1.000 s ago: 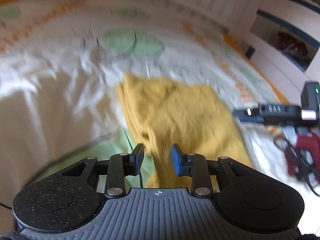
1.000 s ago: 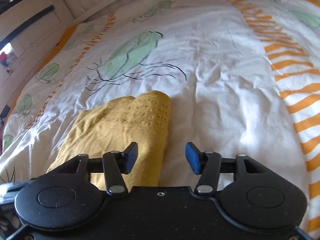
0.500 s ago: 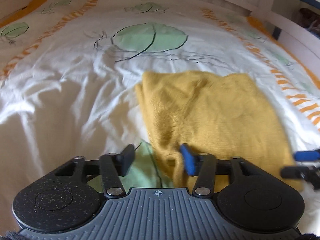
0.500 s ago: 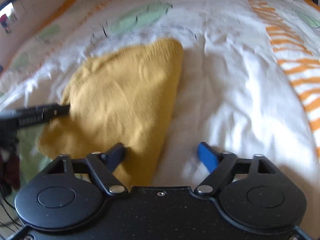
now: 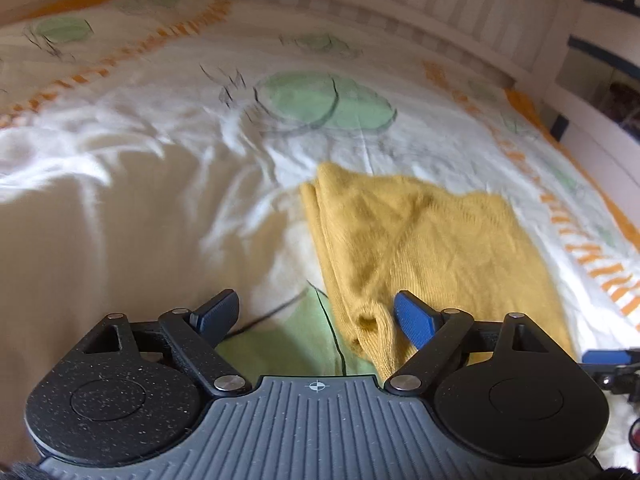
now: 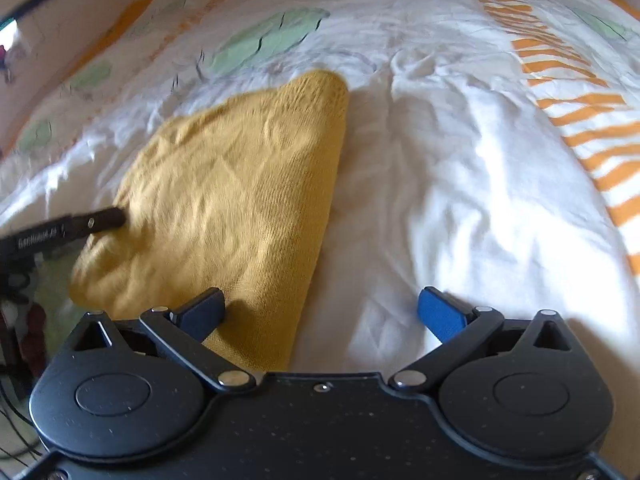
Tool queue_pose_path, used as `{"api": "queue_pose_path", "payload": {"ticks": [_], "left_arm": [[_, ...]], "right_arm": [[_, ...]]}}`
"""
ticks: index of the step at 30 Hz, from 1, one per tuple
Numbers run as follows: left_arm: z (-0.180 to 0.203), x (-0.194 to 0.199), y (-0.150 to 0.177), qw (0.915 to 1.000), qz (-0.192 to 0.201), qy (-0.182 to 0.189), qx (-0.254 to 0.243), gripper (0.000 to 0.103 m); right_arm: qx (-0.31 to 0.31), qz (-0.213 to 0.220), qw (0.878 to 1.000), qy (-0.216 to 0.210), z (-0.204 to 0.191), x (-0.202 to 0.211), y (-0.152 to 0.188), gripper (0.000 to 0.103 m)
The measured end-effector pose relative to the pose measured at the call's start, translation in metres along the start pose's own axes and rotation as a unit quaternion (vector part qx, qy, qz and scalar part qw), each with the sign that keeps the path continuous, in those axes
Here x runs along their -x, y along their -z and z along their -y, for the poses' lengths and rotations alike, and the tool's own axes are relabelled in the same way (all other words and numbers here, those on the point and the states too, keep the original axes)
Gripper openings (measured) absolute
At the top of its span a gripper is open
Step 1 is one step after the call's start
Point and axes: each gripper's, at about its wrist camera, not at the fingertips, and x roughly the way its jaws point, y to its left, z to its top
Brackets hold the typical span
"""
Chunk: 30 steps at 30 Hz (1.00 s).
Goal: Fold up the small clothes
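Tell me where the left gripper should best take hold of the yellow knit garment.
Probably the bunched near corner of the yellow knit garment, approached from its left edge. That rolled lump stands up off the duvet, already between the open left gripper fingers.

Looks like a bedroom at home: rumpled white duvet cover with green leaf prints and orange stripes [image 5: 140,208] covers a bed, with a white slatted wooden bed frame [image 5: 400,4] behind it.
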Motion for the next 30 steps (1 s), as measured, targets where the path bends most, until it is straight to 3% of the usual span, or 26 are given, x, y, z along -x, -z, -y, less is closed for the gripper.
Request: {"api": "queue_pose_path", "payload": {"ticks": [7, 12, 18, 26, 30], "left_arm": [[0.017, 0.032, -0.005, 0.9963, 0.055, -0.037, -0.054, 0.085], [0.038, 0.047, 0.007, 0.993, 0.039, -0.062, -0.093, 0.085], [0.054, 0.068, 0.018, 0.9913, 0.028, -0.084, -0.097, 0.085], [0.06, 0.07, 0.02, 0.9962, -0.012, -0.063, -0.058, 0.085], [0.066, 0.07, 0.023, 0.9945, -0.022, -0.081, -0.062, 0.085]], "right_arm": [[-0.016, 0.097, 0.995, 0.004, 0.003, 0.037, -0.004, 0.102], [0.027, 0.137, 0.99, 0.024, -0.014, 0.052, 0.004, 0.102], [0.047, 0.151, 0.987, 0.028, -0.039, 0.063, 0.019, 0.102], [0.042, 0.143, 0.983, 0.11, -0.045, 0.069, 0.036, 0.102], [0.025, 0.139, 0.986, 0.09, -0.043, 0.072, 0.038, 0.102]]}}
